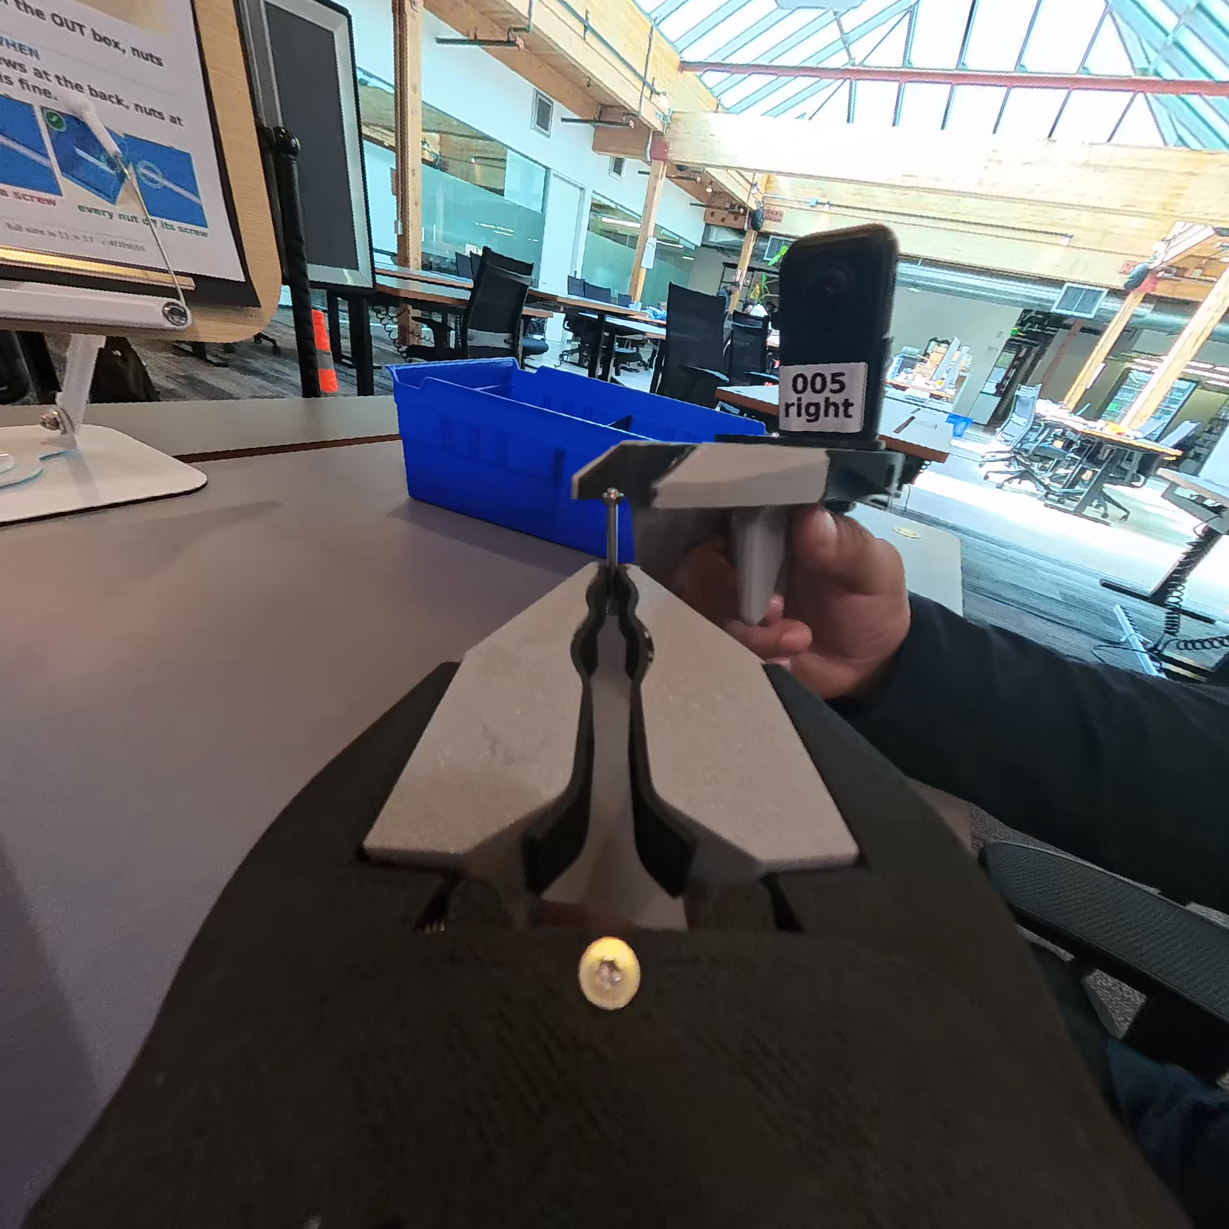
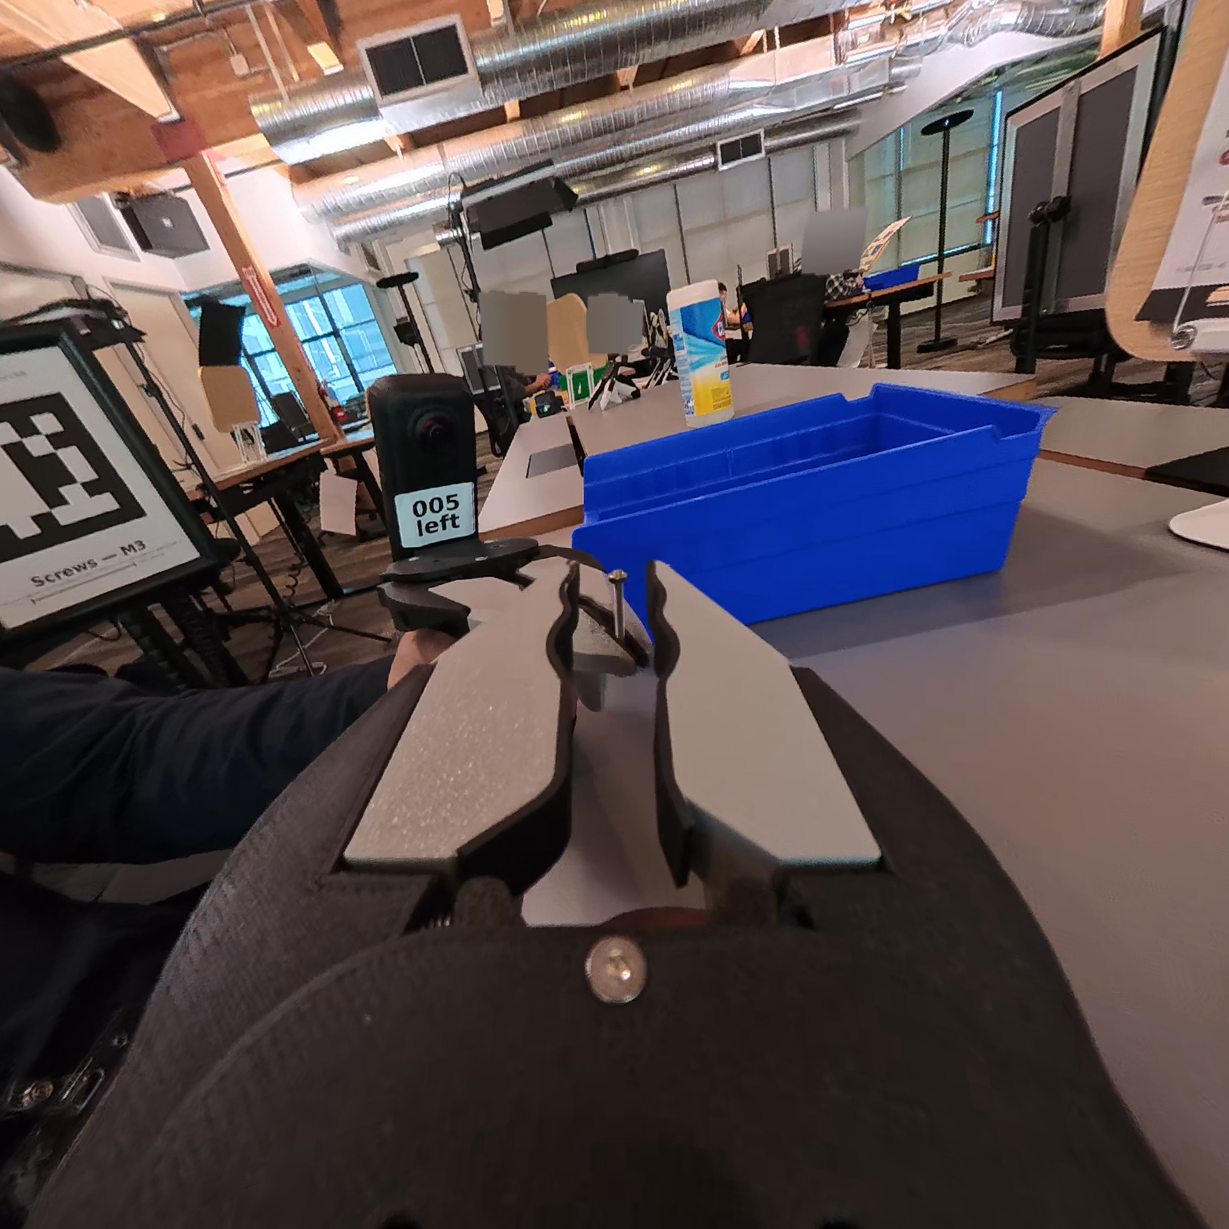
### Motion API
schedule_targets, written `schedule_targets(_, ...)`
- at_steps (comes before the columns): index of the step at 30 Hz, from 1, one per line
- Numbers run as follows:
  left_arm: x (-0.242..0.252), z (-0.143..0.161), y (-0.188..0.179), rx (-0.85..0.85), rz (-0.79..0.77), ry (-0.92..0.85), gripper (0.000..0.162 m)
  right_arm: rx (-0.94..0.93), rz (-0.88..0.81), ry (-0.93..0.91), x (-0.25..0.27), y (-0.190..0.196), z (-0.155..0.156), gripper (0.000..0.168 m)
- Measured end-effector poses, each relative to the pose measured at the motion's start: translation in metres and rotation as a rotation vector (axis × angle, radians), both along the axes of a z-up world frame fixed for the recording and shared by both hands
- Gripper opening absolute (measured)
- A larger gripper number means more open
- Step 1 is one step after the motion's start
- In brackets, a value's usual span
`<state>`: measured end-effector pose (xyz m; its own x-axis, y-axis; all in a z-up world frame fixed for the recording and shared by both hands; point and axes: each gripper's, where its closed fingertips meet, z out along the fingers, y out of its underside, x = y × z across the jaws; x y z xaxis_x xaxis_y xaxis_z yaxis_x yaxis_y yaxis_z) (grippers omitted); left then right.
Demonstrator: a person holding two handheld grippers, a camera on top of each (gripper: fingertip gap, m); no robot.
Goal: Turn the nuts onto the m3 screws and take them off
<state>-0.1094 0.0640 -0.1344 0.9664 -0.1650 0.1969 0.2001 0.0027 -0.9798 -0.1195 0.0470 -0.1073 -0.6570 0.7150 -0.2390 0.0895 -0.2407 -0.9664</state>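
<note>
The left gripper pinches the screw upright, the right gripper is spread, and a bump could tip it

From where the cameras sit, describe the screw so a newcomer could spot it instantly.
Start at the blue bin on the grey table. Just in front of it, the left gripper has its jaws shut on a thin metal screw. The screw stands upright, head on top, the only slim silver pin there.
</note>
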Motion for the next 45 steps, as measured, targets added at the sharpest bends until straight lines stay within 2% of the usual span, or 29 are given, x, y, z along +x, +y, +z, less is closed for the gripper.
schedule_targets(7, 0.001, 0.0, 0.0, -0.003, -0.006, 0.003, 0.0, 0.017, 0.022, 0.001, 0.002, -0.004, -0.002, 0.011)
schedule_targets(17, 0.008, -0.003, 0.002, -0.017, -0.037, 0.026, 0.0, 0.045, 0.063, -0.006, 0.001, -0.017, -0.007, 0.021)
schedule_targets(25, 0.004, -0.001, 0.0, -0.003, -0.02, 0.007, 0.0, -0.006, 0.01, 0.023, 0.004, 0.003, 0.004, 0.016)
schedule_targets(29, 0.003, -0.001, 0.0, -0.002, -0.013, 0.005, 0.0, 0.033, 0.021, 0.011, 0.004, -0.002, -0.001, 0.011)
schedule_targets(39, 0.009, -0.004, 0.003, -0.024, -0.035, 0.029, 0.0, 0.05, 0.05, 0.004, -0.001, -0.016, -0.006, 0.017)
schedule_targets(45, 0.006, -0.002, 0.002, -0.014, -0.02, 0.025, 0.0, 0.031, 0.023, 0.019, -0.001, -0.007, -0.001, 0.017)
